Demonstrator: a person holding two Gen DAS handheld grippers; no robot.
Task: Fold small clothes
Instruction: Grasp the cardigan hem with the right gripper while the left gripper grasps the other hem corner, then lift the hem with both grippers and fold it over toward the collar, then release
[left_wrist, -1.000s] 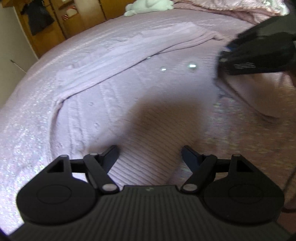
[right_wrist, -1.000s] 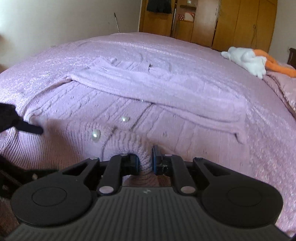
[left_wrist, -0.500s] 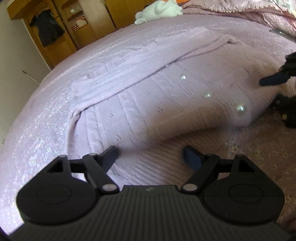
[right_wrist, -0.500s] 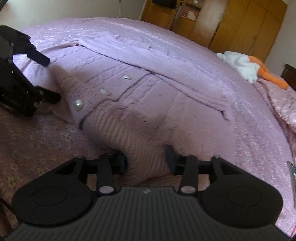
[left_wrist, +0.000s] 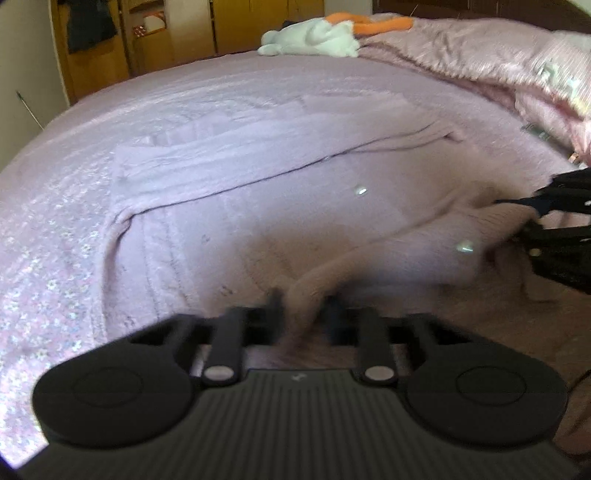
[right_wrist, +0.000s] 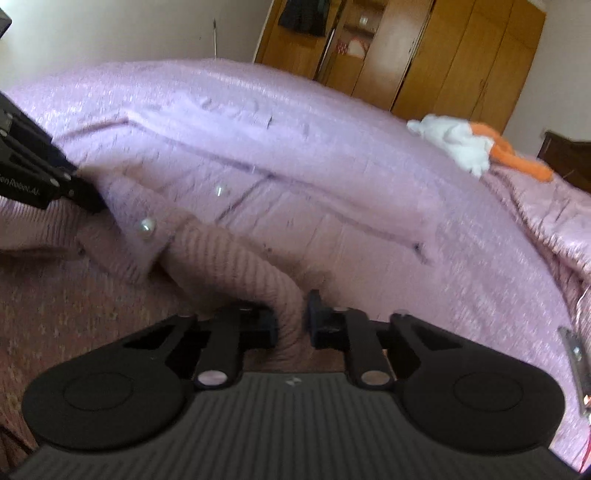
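Observation:
A lilac knitted cardigan (left_wrist: 280, 206) with pearl buttons lies spread on the pink bedspread (left_wrist: 55, 236), its sleeves folded across the back. My left gripper (left_wrist: 302, 314) is shut on the ribbed bottom hem (left_wrist: 314, 284) near its left end. My right gripper (right_wrist: 291, 317) is shut on the same hem (right_wrist: 236, 258) further right, and shows at the right edge of the left wrist view (left_wrist: 554, 229). The hem is lifted off the bed between both grippers. The cardigan (right_wrist: 314, 192) fills the middle of the right wrist view.
A white and orange plush toy (left_wrist: 317, 35) lies at the far side of the bed, also in the right wrist view (right_wrist: 465, 146). A crumpled pink blanket (left_wrist: 517, 74) lies at the far right. Wooden wardrobes (right_wrist: 424, 62) stand behind the bed.
My left gripper has closed on the hem; it was open half a second ago. Both grippers have lifted the hem and raised it off the bed.

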